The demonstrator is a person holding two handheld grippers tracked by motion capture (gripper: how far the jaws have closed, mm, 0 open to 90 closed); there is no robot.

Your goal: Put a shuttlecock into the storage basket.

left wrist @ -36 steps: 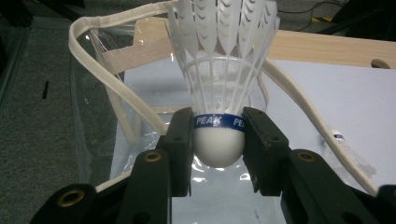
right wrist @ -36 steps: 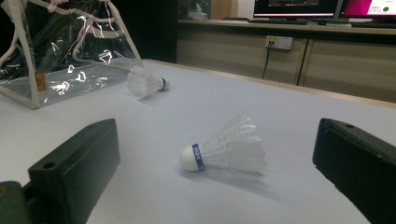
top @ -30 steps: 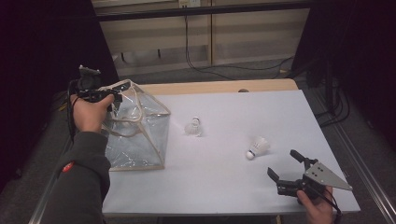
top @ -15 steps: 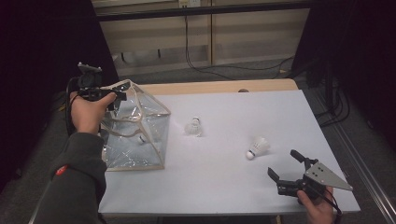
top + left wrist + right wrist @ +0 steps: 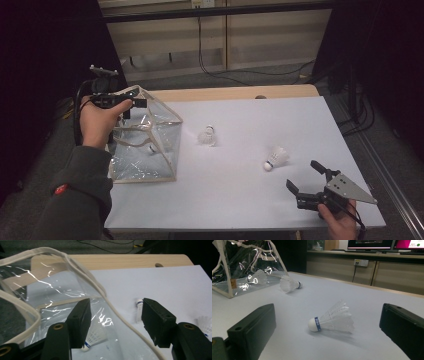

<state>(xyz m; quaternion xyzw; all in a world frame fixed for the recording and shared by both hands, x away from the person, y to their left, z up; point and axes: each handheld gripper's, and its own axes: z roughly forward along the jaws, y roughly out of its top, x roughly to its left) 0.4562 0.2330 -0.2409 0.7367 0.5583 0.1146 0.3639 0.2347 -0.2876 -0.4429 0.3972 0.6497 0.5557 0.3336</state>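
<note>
My left claw [image 5: 131, 103] gapes above the bag [image 5: 150, 145]; my right claw [image 5: 304, 177], spread, faces the near shuttlecock [image 5: 276, 158] to bag it.

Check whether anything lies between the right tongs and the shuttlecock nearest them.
Nothing visible does. The right tongs stand open, with bare white table between them and the nearest shuttlecock. The other loose shuttlecock and the clear bag lie farther off, toward the left tongs.

Looks like we're in some office or lab room: computer monitors [image 5: 372, 243] glowing on a long wooden counter [image 5: 362, 255], a wall socket [image 5: 361, 262] with cables [image 5: 220, 65] trailing over the floor, dark curtains around the white table [image 5: 280, 200].
</note>
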